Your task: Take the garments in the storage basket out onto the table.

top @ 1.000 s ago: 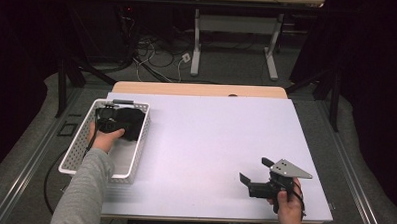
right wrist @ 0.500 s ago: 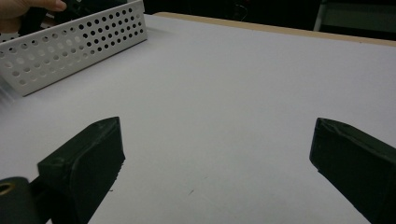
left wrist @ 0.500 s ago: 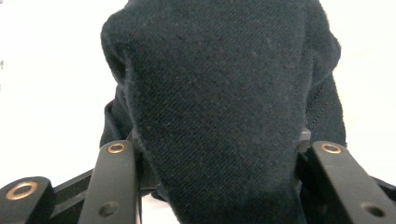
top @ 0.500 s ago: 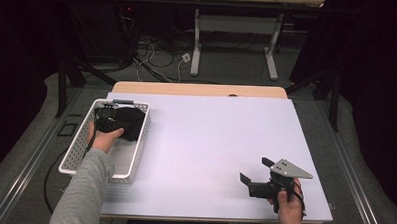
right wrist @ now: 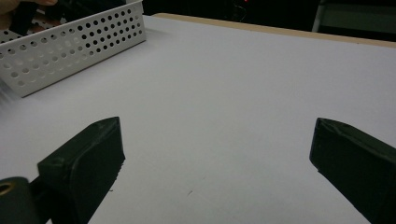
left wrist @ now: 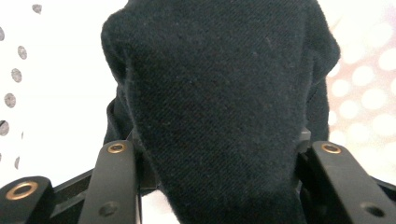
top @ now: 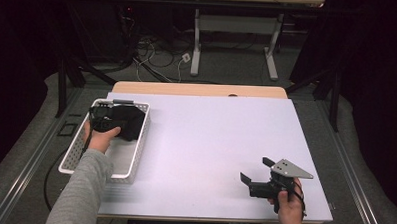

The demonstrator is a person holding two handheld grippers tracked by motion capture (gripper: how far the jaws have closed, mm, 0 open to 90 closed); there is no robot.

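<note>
cloth [left wrist: 219, 116], black and bunched, sits clamped between my left gripper [top: 102, 119] jaws inside the white perforated basket [top: 135, 155] at the desk's [top: 210, 142] left side. my right gripper [top: 258, 180] rests well apart near the front right, jaws spread wide over bare desk.

A black cloth [top: 128, 120] sits bunched in the far end of the white perforated basket [top: 135, 152], at the table's left edge. It's a soft, finely woven fabric, crumpled into a rounded lump. Up close in the left gripper view, the cloth [left wrist: 219, 112] bulges between the left gripper's [left wrist: 219, 186] jaws, which close on it from both sides.
</note>
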